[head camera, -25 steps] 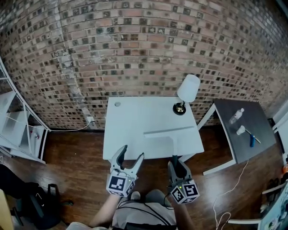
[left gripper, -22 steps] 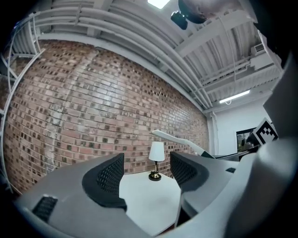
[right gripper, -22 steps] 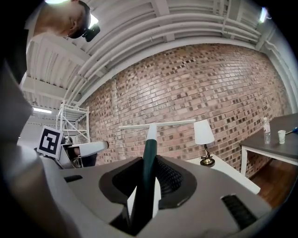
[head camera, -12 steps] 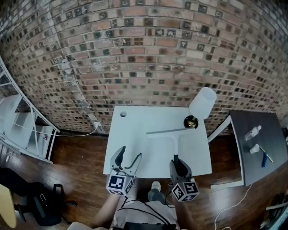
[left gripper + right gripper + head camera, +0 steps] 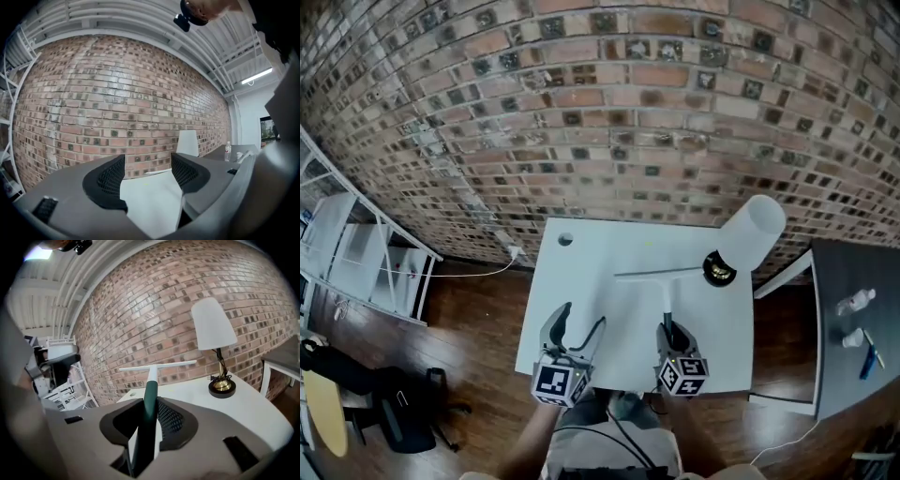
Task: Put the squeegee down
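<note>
The squeegee point(image 5: 151, 380) is seen pinched by the right gripper point(image 5: 149, 416) only in its own view; the left gripper point(image 5: 147, 174) is held spread.

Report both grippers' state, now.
Left gripper: open, nothing between its jaws.
Right gripper: shut on the squeegee, gripping its dark green handle.

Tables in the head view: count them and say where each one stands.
2. The white table stands at centre, against the brick wall. The dark table is at the view's right edge, partly cut off. Others may lie out of frame.
</note>
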`<state>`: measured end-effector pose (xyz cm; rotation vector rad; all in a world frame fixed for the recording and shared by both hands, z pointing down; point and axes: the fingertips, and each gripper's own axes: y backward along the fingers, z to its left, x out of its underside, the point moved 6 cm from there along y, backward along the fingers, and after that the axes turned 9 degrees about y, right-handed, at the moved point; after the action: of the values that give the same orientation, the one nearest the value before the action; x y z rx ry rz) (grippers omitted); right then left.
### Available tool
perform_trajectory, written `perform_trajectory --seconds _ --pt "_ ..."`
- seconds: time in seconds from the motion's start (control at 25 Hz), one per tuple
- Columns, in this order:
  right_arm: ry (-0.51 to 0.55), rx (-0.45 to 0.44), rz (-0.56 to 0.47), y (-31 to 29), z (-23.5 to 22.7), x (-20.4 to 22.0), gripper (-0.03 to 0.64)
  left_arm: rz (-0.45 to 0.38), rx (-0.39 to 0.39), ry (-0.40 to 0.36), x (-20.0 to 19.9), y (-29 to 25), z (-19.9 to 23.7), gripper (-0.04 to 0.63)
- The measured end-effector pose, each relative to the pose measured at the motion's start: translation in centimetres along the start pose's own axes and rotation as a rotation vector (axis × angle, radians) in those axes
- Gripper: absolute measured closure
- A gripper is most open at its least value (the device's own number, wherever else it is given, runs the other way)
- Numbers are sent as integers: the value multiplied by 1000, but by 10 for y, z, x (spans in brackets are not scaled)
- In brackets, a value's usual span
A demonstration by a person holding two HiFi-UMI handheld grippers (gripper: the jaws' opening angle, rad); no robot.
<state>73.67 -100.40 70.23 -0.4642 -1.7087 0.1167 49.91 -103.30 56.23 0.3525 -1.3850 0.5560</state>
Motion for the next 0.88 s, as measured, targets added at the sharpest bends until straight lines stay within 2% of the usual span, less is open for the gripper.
perform_trajectory --seconds 0.12,0.24,0.44,0.64,0.76,0.88 --pt "-44 27 48 -51 -17 13 502 38 -26 11 16 -5 19 293" --pt "-39 65 103 -111 -34 22 502 79 -31 15 27 -12 34 293" --pt "-52 149 216 -184 -58 38 502 130 -30 78 16 -23 37 293" --pt "-50 241 384 -220 -70 67 502 154 -38 81 20 -23 57 293" --pt "-2 271 434 -223 -71 67 494 152 -39 86 19 -25 63 293" --pt "28 270 439 -219 -68 63 353 146 -31 88 17 -25 69 293"
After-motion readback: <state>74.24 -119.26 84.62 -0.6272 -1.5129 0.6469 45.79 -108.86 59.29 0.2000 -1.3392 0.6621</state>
